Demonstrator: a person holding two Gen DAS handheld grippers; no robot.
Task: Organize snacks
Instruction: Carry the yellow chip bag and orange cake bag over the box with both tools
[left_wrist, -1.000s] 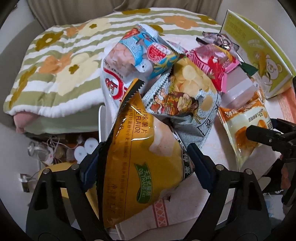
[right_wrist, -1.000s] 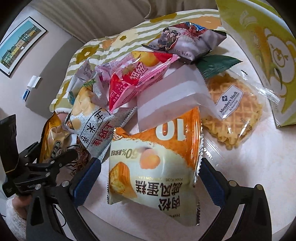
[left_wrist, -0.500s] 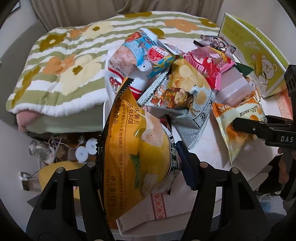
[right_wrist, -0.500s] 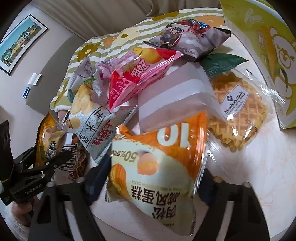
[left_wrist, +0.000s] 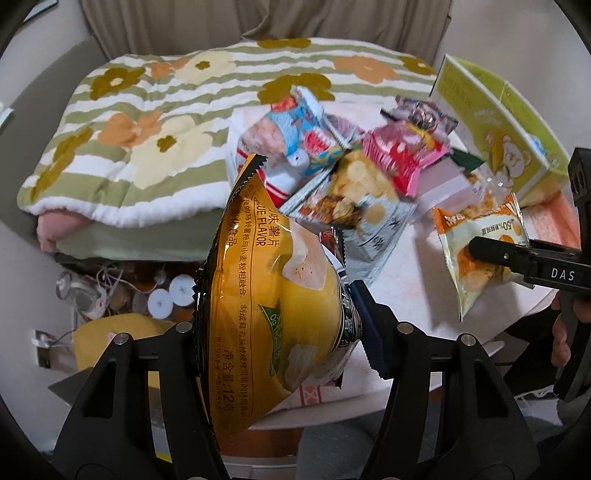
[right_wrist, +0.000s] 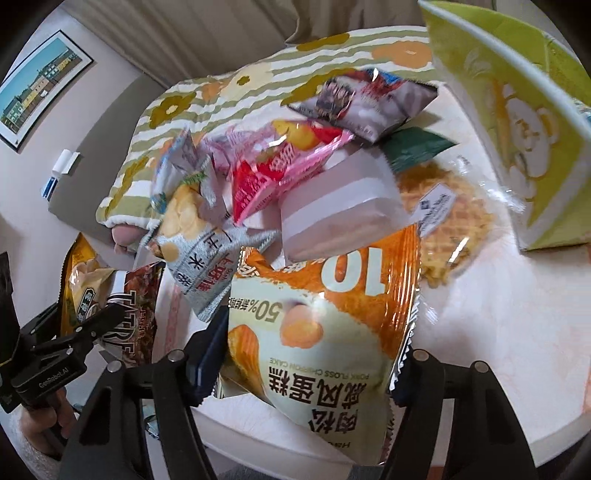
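Step in hand: both packets had been picked from the snack pile and were clear of the table (left_wrist: 406, 291); sorting proper judged not yet begun.
Left gripper (left_wrist: 275, 328): jaws closed (they had just been narrowing) and pinching the yellow potato-chip bag (left_wrist: 266, 295) by its lower body, the bag standing on edge with its serrated top at 12 o'clock.
Right gripper (right_wrist: 310, 362): jaws had just been closing, and pressed the orange pork floss chiffon cake packet (right_wrist: 325, 317) from both sides; print read upside down in the right wrist view.
Pose: both grippers pointed steeply down toward the table, the right one appearing at 3 o'clock in the left wrist view, a hand (left_wrist: 561, 332) visible below it.
Remaining pile: grey rice-cracker bag (right_wrist: 207, 266), pink packet (right_wrist: 280, 166), white box (right_wrist: 340, 206), wrapped waffle (right_wrist: 443, 229), all at 12 o'clock from the held cake packet (overlapping one another).
Possible destination: green carton with bear print (right_wrist: 517, 122) at 2 o'clock, standing open-sided; whether it is the intended container cannot be told.
Next move: judged to call for carrying each packet to a sorted place without dragging its neighbours, then releasing (light grip advisable, since chips crush).
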